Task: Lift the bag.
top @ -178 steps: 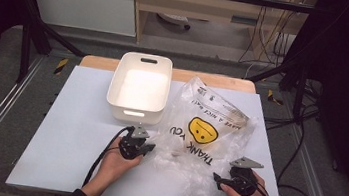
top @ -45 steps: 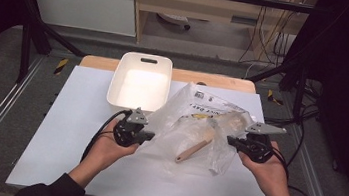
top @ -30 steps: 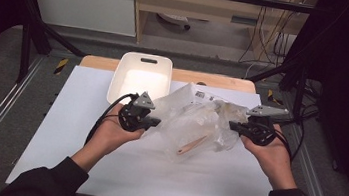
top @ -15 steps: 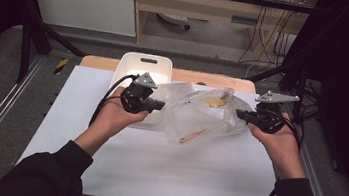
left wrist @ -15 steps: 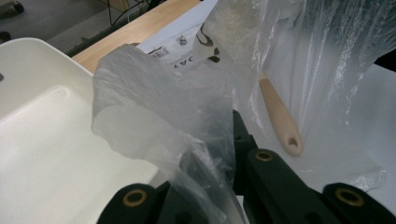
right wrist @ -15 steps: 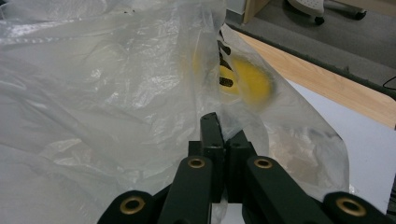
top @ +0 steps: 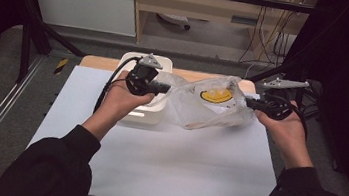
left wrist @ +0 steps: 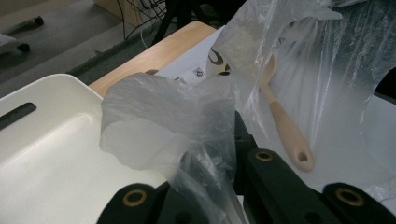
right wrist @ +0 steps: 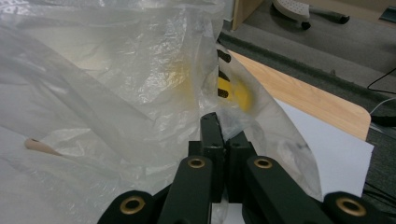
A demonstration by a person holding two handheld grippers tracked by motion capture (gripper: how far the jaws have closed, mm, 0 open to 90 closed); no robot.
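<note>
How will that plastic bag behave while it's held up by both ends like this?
The plastic bag will probably sag and crumple; its film already bunches at the left gripper. The spoon inside likely slides toward the lowest fold. Thin film may slip from the right gripper.

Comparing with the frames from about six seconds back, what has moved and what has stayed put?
Both hand-held grippers, left and right, went from the table's near side toward the far side, clamped on opposite edges of the clear plastic bag, which rose off the table toward the white tub. The wooden spoon inside slid to the bag's low end. Tub and table unchanged.
</note>
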